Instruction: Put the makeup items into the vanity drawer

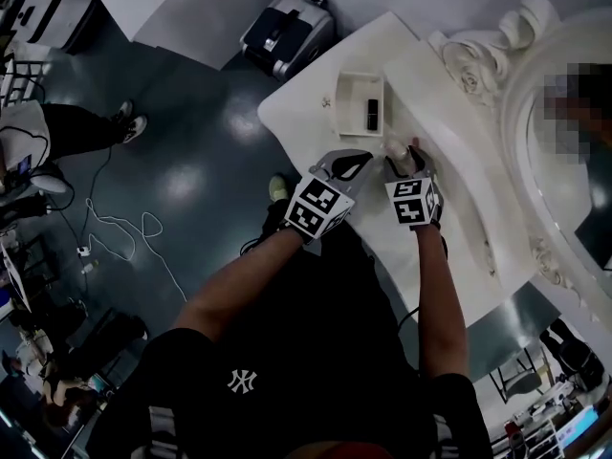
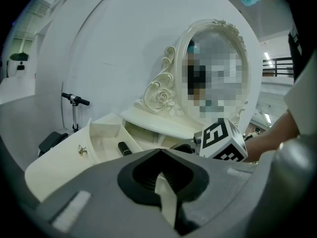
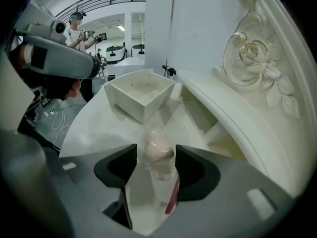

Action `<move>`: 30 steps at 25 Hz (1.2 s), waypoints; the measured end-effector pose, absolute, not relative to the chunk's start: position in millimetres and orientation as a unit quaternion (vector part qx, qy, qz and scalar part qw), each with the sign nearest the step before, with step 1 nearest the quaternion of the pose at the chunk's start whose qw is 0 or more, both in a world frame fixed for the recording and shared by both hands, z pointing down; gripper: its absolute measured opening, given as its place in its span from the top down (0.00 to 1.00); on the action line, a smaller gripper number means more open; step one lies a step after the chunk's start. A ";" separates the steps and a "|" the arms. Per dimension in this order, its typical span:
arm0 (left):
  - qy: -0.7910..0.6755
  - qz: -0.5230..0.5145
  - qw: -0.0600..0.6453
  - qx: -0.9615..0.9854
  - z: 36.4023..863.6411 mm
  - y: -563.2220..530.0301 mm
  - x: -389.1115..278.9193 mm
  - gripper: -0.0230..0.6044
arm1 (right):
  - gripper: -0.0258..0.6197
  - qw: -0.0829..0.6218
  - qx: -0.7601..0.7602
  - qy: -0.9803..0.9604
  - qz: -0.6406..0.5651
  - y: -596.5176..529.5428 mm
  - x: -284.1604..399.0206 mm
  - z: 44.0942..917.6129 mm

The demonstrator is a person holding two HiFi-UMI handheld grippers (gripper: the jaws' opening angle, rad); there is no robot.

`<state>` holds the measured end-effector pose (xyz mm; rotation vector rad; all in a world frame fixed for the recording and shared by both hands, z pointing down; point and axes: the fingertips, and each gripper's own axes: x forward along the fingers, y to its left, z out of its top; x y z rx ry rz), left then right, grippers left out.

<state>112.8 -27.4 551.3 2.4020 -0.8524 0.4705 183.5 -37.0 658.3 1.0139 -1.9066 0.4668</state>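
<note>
**A:** In the head view the right claw (image 1: 405, 163) is tipped well down over the desk (image 1: 306, 113), just beside the left claw (image 1: 352, 164). Why are both so near the drawer (image 1: 342, 103)?

**B:** I'd guess it makes for a short carry. The drawer is pulled out just beyond them. One dark tube (image 1: 372, 115) already lies inside, along its right wall. The rest of it looks bare from up here.

**A:** And the left gripper view?

**B:** That claw's jaws are together with nothing between them. It points across the desk at the drawer, and I'd call it parked while the other one works. The tube lies flat on the drawer floor, and a small knob (image 2: 81, 150) sits on the drawer front. The right claw's marker cube (image 2: 223, 140) is close by on the right.

**A:** The right gripper view?

**B:** There the jaws are spread wide on either side of a small clear bottle (image 3: 157, 145) with a pale pink top. It rests on the desk, though I can't tell whether it's upright or lying down. The right pad is very close to it, but I see no squeeze on either side. So the claw looks lined up to grip without yet holding anything.

**A:** And the containers from that side?

**B:** The drawer is a little way beyond the bottle. From this angle it shows only white walls and floor, and the tube isn't visible. To its right, the slot (image 3: 200, 115) under the shelf gapes with nothing in it.
</note>
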 end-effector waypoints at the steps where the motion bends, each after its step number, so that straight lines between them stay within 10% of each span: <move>1: -0.317 0.176 0.272 0.891 551.5 -28.0 111.1 0.96 | 0.55 0.454 0.410 -0.769 0.187 -36.6 183.5 659.8; 30: -0.265 0.161 0.251 0.917 522.6 -34.7 84.2 0.96 | 0.66 0.331 0.539 -0.730 0.259 -26.9 154.4 588.9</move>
